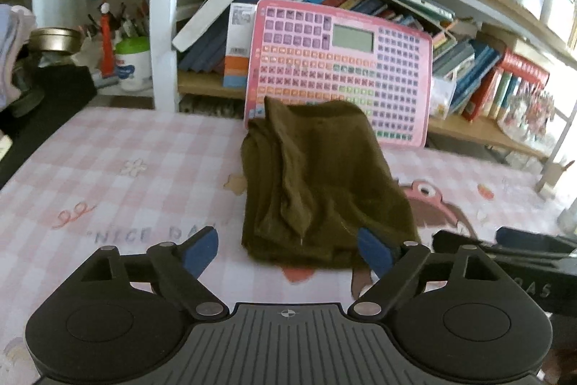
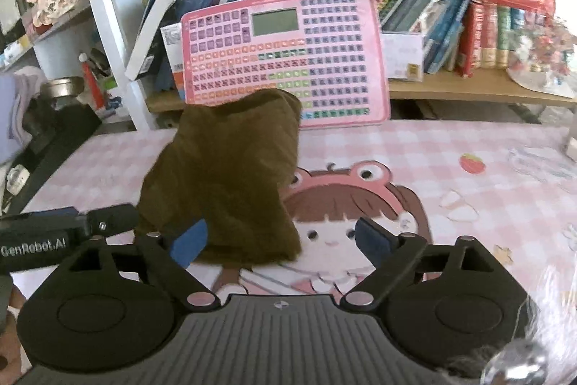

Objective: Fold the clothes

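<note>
An olive-brown garment point(image 1: 317, 183) lies folded in a thick bundle on the pink checked table mat point(image 1: 119, 154). My left gripper point(image 1: 288, 244) stands open just in front of its near edge. One blue pad point(image 1: 373, 249) shows against the cloth's near right corner, the other is over the mat, and nothing is pinched. In the right wrist view the same garment point(image 2: 223, 175) lies ahead and to the left. My right gripper point(image 2: 281, 237) is open at the bundle's near right corner, with its left pad point(image 2: 191, 240) in front of the cloth. Each gripper's body shows at the edge of the other's view.
A pink toy keypad board point(image 1: 342, 67) leans against the bookshelf right behind the garment. Rows of books point(image 2: 450, 20) fill the shelf. A white shelf post point(image 1: 162, 24), a pen cup point(image 1: 131, 62) and a black object point(image 1: 47, 103) stand at the left.
</note>
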The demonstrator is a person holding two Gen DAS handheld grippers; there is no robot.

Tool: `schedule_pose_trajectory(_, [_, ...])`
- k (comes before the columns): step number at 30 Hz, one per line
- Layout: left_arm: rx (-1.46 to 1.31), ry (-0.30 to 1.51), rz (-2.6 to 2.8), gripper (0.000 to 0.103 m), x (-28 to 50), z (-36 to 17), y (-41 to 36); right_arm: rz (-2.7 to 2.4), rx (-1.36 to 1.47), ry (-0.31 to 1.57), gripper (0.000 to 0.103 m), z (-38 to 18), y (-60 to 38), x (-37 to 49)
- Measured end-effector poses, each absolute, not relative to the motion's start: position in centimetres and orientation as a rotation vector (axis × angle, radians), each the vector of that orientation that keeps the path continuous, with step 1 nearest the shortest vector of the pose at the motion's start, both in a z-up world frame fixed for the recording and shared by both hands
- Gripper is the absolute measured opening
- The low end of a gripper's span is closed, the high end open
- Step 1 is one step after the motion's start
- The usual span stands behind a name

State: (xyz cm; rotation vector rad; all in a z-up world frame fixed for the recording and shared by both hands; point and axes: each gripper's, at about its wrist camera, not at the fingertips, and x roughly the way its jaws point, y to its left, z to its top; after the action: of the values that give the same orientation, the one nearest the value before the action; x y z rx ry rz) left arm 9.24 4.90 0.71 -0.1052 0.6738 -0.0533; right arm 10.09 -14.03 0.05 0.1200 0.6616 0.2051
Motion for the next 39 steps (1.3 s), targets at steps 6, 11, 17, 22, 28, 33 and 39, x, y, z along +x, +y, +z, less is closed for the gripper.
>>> schedule_pose_trajectory(6, [-0.072,0.679,-0.014,0.093,6.6,0.2,3.8,0.184,0.096,0.680,0.091,-0.5,-14.7,7.4])
schedule_pose_trajectory(11, [-0.056,0.680,0.010,0.098,5.6,0.2,3.4,0.174,0.081,0.694,0.091,-0.9,-15.0,6.2])
schedule_pose_trajectory(17, [-0.027,0.675,0.041,0.102,4.8,0.2,3.0,0.177,0.063,0.695,0.091,-1.0,-15.0,5.4])
schedule_pose_trajectory(22, [-0.015,0.677,0.055,0.103,4.5,0.1,2.9,0.173,0.057,0.701,0.091,-1.1,-15.0,5.1])
schedule_pose_trajectory(28, [-0.020,0.669,0.056,0.103,4.3,0.2,2.9,0.171,0.048,0.703,0.091,-1.0,-15.0,5.0])
schedule_pose_trajectory(33, [-0.022,0.671,0.055,0.103,4.2,0.3,2.9,0.170,0.041,0.710,0.091,-1.1,-14.9,5.0])
schedule_pose_trajectory(39, [-0.023,0.674,0.051,0.103,4.3,0.2,2.9,0.167,0.039,0.717,0.091,-1.1,-14.9,5.0])
